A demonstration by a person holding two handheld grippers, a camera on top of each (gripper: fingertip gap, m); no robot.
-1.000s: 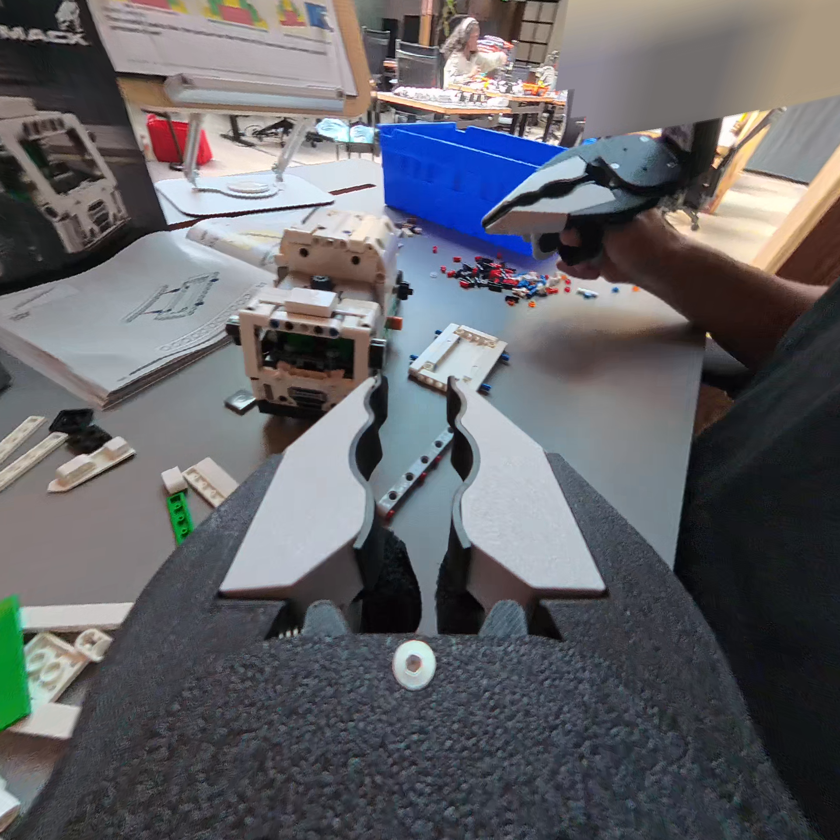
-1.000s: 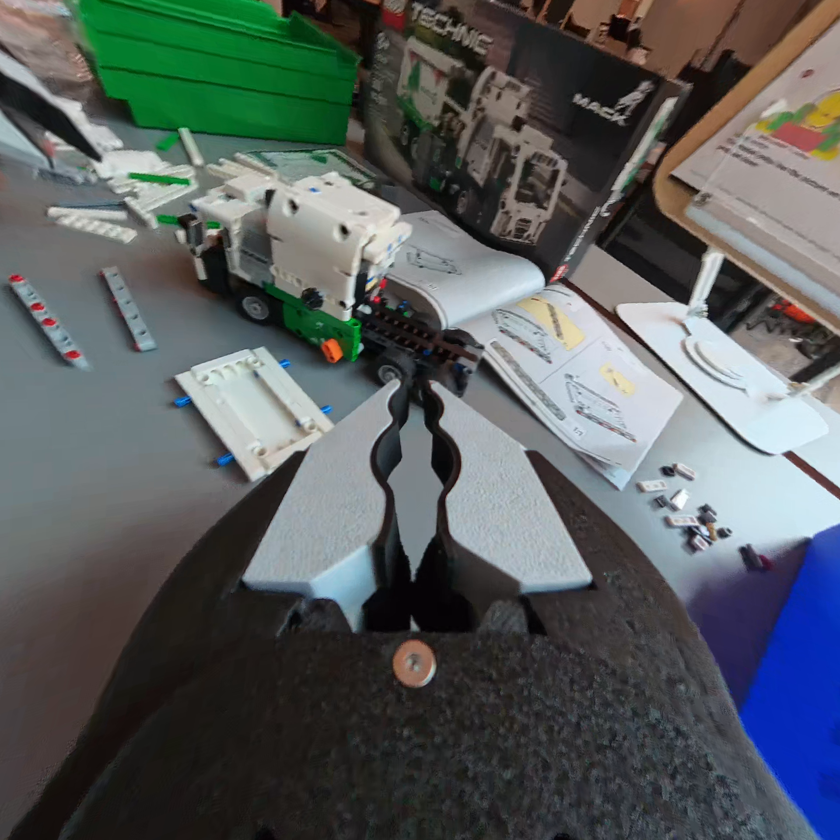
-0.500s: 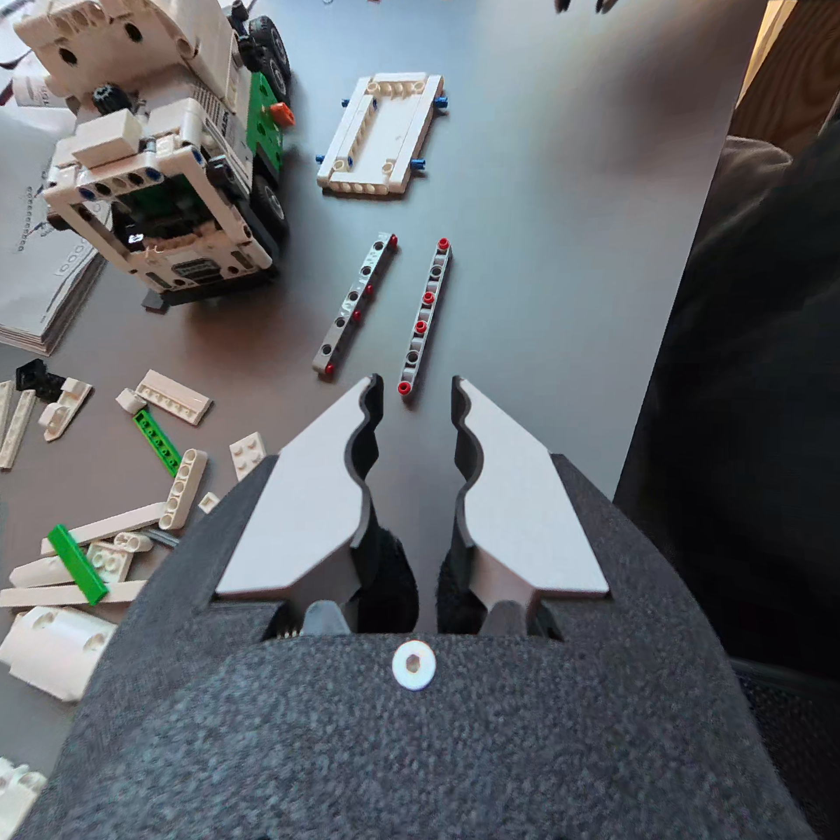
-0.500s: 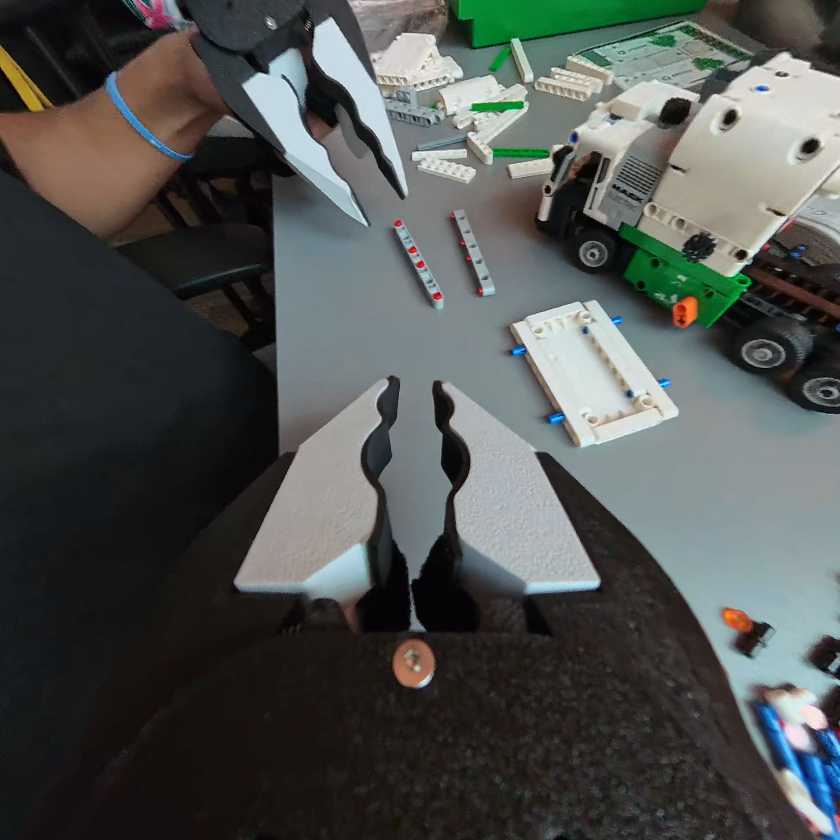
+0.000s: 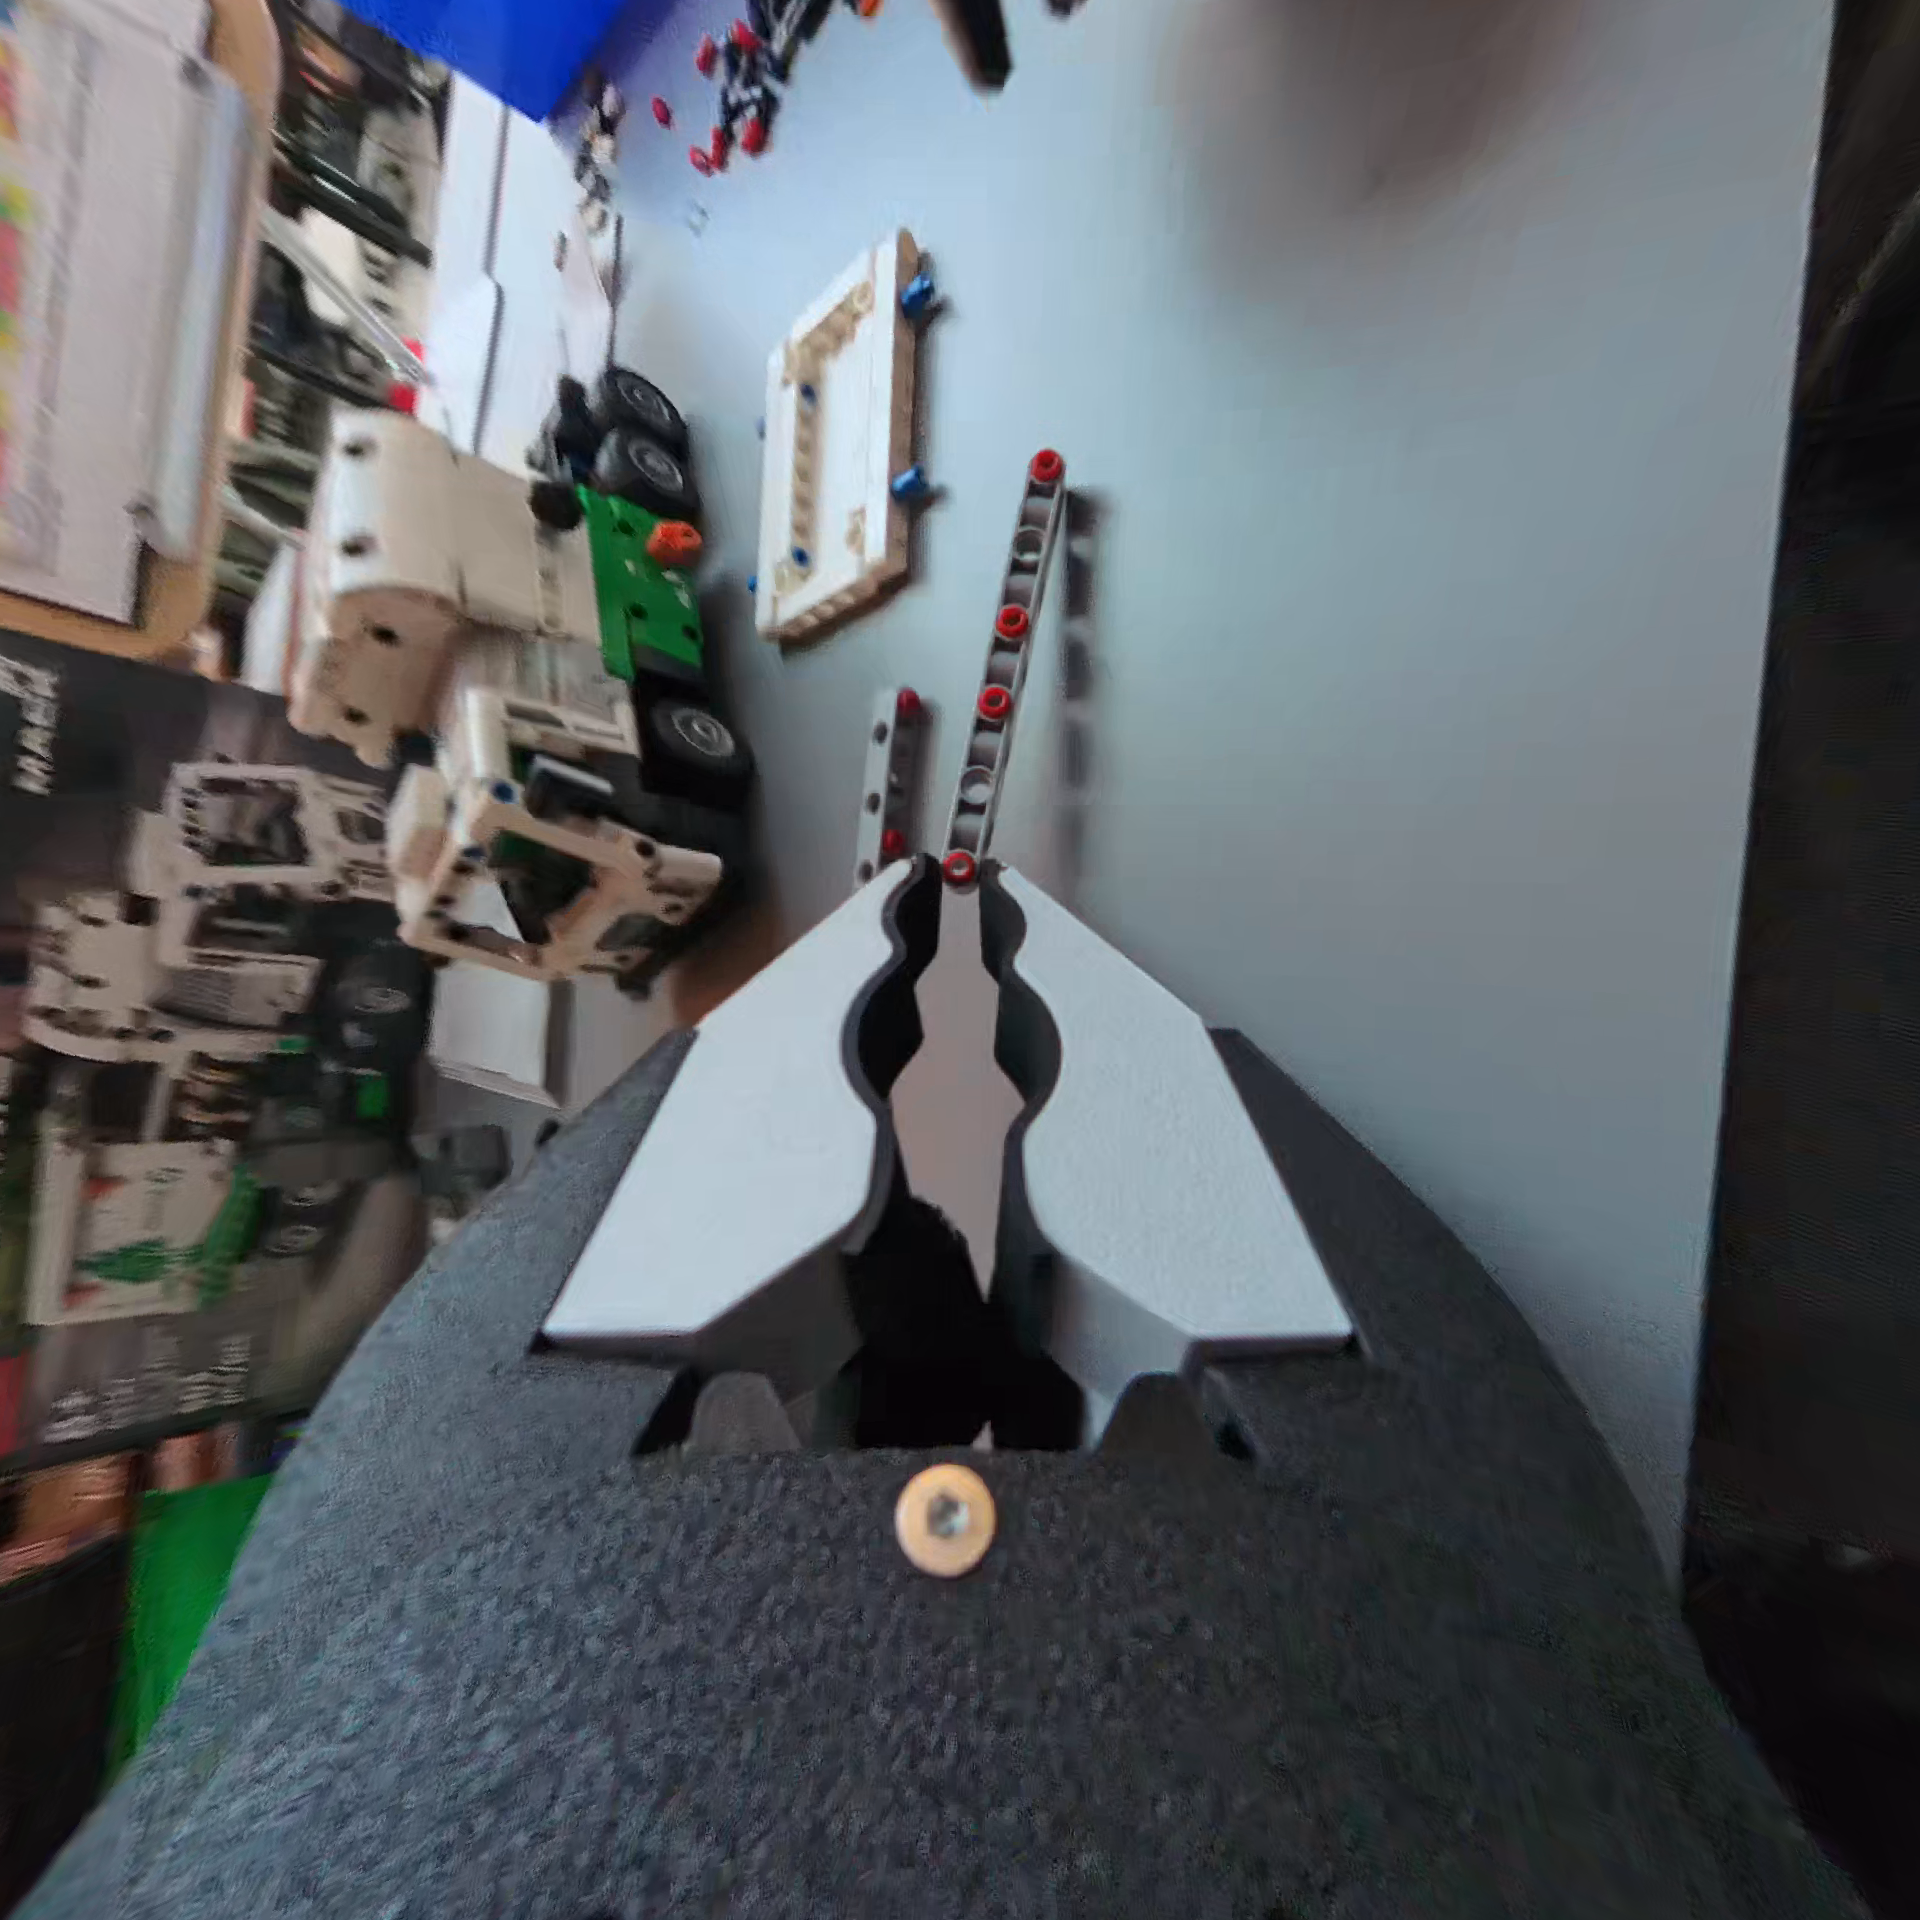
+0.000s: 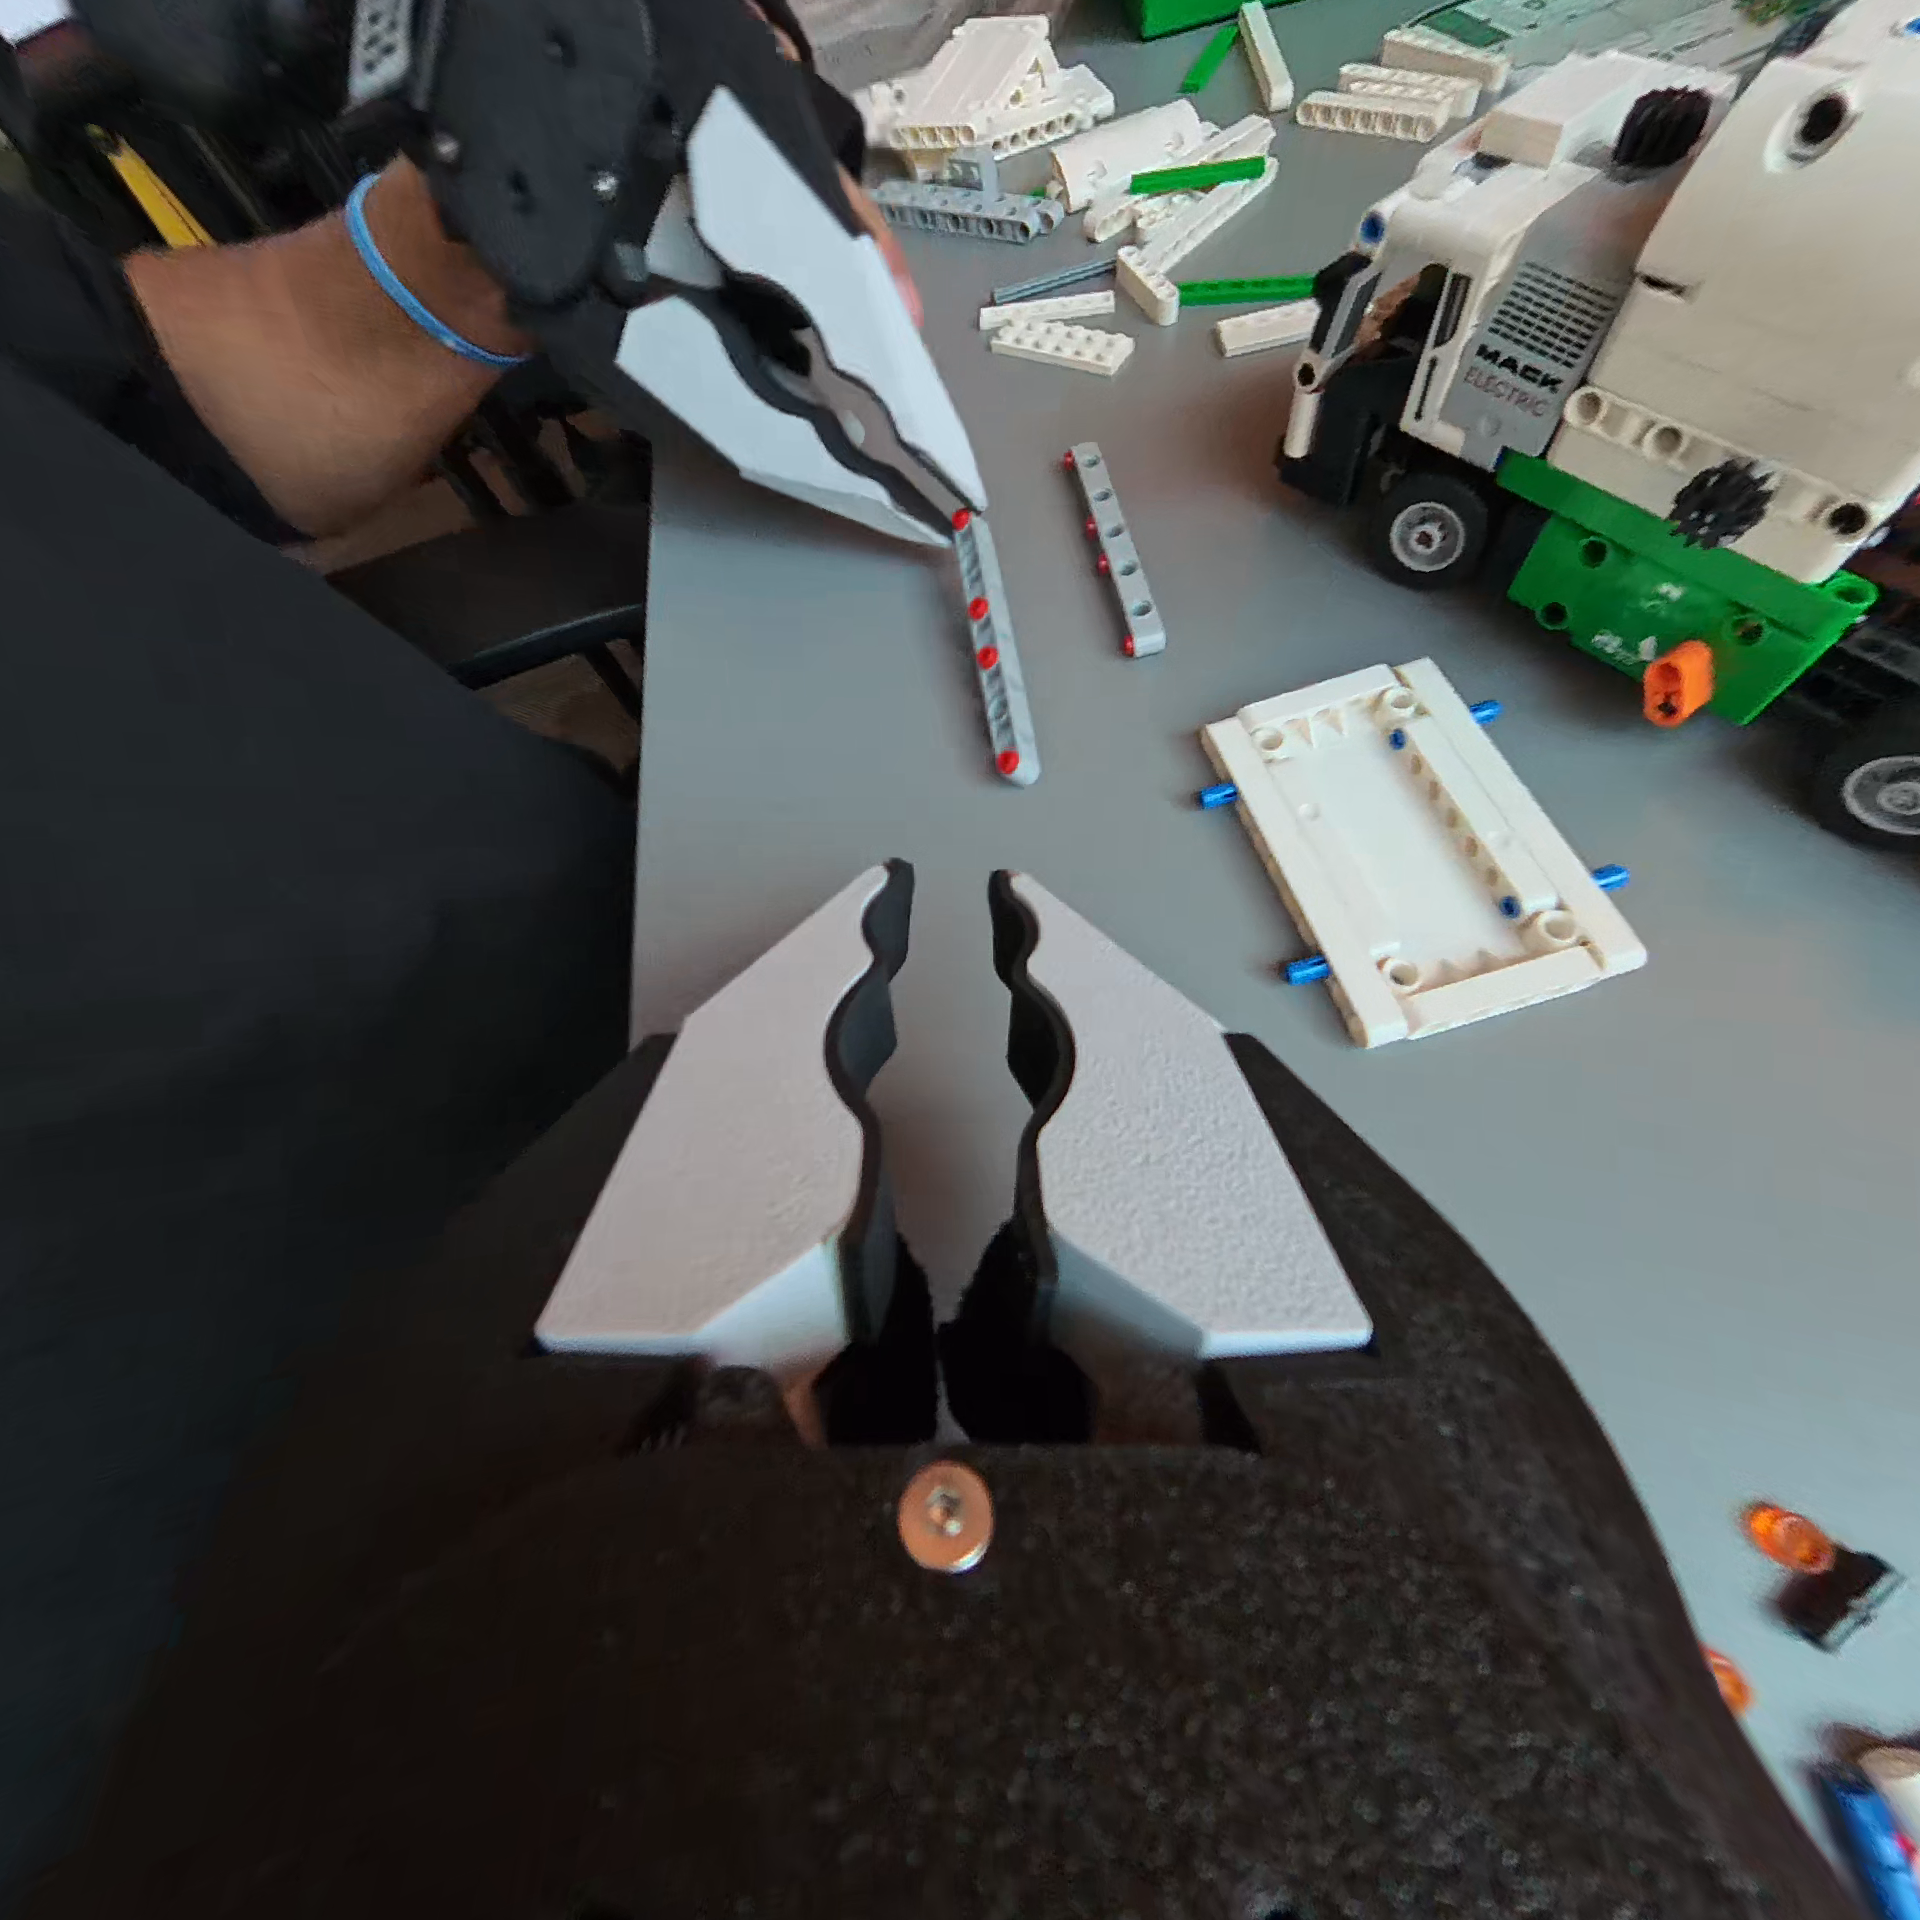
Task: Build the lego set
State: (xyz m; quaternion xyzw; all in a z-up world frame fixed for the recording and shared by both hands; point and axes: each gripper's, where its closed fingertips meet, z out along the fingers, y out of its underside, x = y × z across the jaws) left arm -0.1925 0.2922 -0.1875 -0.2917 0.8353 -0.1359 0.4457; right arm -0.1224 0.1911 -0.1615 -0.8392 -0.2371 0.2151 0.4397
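Observation:
My left gripper [image 5: 961,871] is shut on the near end of a grey beam with red pins [image 5: 1003,665]; the beam casts a shadow on the grey table beside it. The right wrist view shows the same grip [image 6: 951,509] on the beam [image 6: 992,644], whose other end touches the table. A second grey beam [image 6: 1114,551] lies beside it. A white panel with blue pins [image 6: 1423,852] lies flat nearby. The white and green truck [image 6: 1610,343] stands beyond. My right gripper [image 6: 951,883] is slightly open and empty, above bare table.
Loose white and green pieces [image 6: 1091,156] lie at the far end of the table. Small orange and dark parts [image 6: 1787,1538] lie at the right. The table's edge [image 6: 639,727] borders the person's dark clothing. A blue bin [image 5: 499,42] and the set's box [image 5: 156,935] stand behind the truck. The tips of one gripper are about 12 cm away from the tips of the other.
My left gripper came down, rolled sideways and closed on the end of the nearer grey beam. The right gripper moved slightly closer to the beams, still empty.

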